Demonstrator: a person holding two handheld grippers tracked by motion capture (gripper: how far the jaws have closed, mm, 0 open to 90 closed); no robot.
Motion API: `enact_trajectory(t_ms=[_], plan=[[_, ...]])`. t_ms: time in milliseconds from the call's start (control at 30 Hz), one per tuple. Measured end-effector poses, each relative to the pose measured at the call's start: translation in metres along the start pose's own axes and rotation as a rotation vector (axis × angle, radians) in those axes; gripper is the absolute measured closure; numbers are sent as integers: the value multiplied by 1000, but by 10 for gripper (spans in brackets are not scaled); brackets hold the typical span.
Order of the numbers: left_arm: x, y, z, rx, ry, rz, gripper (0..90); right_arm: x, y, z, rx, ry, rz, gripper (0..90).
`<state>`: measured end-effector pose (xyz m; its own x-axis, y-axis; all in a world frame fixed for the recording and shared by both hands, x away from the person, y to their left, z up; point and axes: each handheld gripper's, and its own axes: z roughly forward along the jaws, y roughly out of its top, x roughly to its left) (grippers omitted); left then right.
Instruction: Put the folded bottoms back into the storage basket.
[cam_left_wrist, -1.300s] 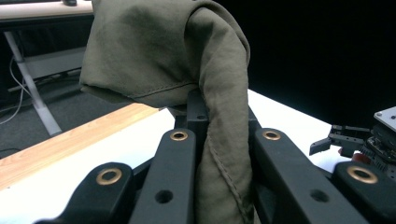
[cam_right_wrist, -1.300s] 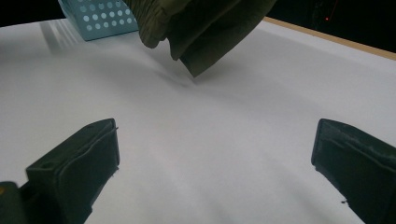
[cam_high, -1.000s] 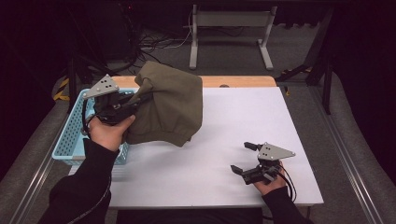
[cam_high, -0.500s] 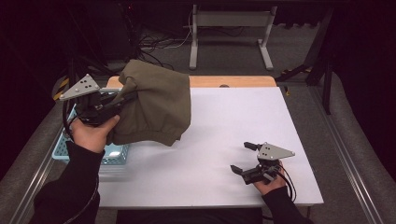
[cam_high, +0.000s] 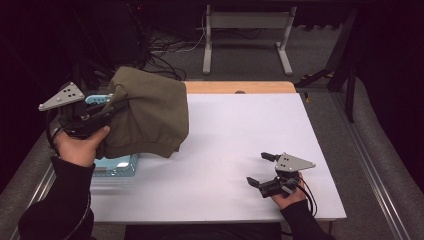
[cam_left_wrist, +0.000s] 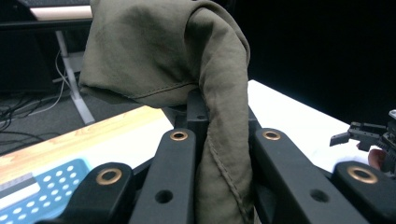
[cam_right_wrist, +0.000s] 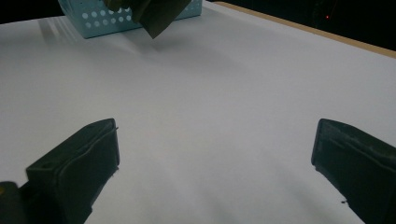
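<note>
An olive-green cloth (cam_high: 150, 117) hangs in the air over the table's left side, pinched at one corner by my left gripper (cam_high: 112, 102), which is shut on it. In the left gripper view the folded cloth (cam_left_wrist: 205, 93) runs down between the two black jaws. A light blue perforated basket (cam_high: 116, 165) sits under the cloth at the left edge. My right gripper (cam_high: 261, 170) rests low on the white table near the front right, open, with nothing between its jaws; bare tabletop lies between the fingers (cam_right_wrist: 79, 158) in its own view.
The white table top (cam_high: 240, 130) ends in a wooden strip (cam_high: 235, 87) at the far edge. Beyond it stand a metal desk frame (cam_high: 245, 35) and cables on a dark floor. Metal rails run along both table sides.
My left gripper has carried the cloth leftward and upward, so the cloth hangs freer over the basket. The right gripper has stayed put.
</note>
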<state>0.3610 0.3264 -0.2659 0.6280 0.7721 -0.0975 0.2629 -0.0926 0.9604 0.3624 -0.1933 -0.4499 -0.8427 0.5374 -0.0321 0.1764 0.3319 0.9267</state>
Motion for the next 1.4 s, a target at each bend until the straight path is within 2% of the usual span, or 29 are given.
enact_trajectory(t_ms=[500,600,800,967,1200,1300,1333,1400], plan=[[15,-3,-26,4,42,-31,834,0,0,0,4,0,1,14],[24,-5,-33,12,48,-52,834,0,0,1,5,1,1,14],[35,-6,-39,33,62,-66,834,0,0,1,8,0,1,14],[50,-11,-37,62,68,-101,833,0,0,1,10,0,1,14],[63,-15,-29,97,97,-107,833,0,0,1,14,-4,2,14],[73,-16,-25,120,104,-119,833,0,0,2,15,-4,1,14],[81,-18,-22,136,111,-134,833,0,0,2,17,-4,2,14],[85,-19,-20,146,113,-143,833,0,0,2,17,-4,2,14]])
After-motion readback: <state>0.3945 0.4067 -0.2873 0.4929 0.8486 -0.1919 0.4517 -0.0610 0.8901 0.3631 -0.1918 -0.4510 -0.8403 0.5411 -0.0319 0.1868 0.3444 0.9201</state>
